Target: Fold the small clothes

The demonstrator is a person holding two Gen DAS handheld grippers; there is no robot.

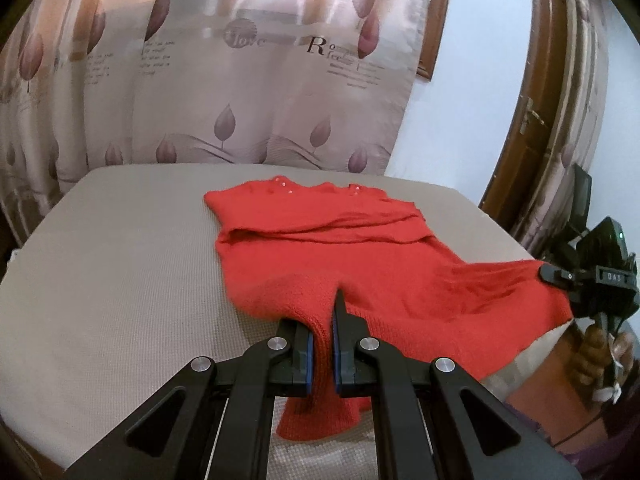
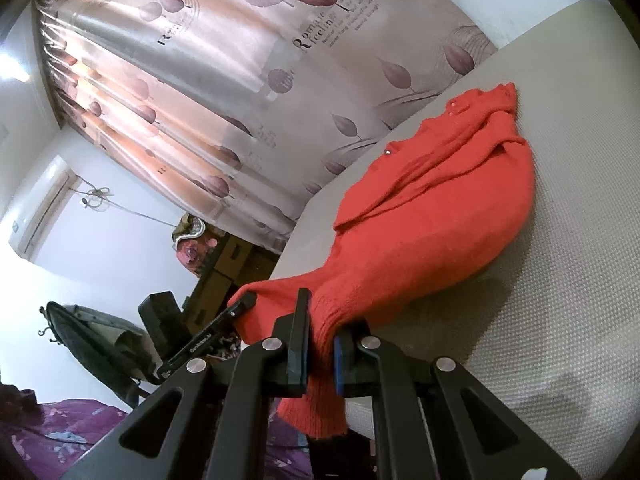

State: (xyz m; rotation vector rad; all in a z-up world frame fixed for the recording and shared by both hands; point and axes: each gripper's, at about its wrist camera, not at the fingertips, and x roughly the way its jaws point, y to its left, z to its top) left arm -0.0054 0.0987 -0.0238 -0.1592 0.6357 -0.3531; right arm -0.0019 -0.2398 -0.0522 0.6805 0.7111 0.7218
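A red knitted garment (image 1: 360, 248) lies partly folded on a beige padded table (image 1: 120, 260), its buttoned neckline at the far end. My left gripper (image 1: 322, 320) is shut on the near hem, which is bunched between its blue pads. At the right edge of the left wrist view my right gripper (image 1: 550, 274) pinches the hem's other corner, lifting it off the table. In the right wrist view the garment (image 2: 432, 208) stretches away over the table (image 2: 560, 260). The right gripper (image 2: 324, 320) is shut on the hem, and the left gripper (image 2: 244, 304) grips the cloth just to its left.
A leaf-patterned curtain (image 1: 240, 100) hangs right behind the table. A brown door (image 1: 532, 128) stands to the right. A hand (image 1: 596, 348) holds the right gripper's handle. A purple bedspread (image 2: 60, 428) and stacked boxes (image 2: 228, 268) lie off the table's side.
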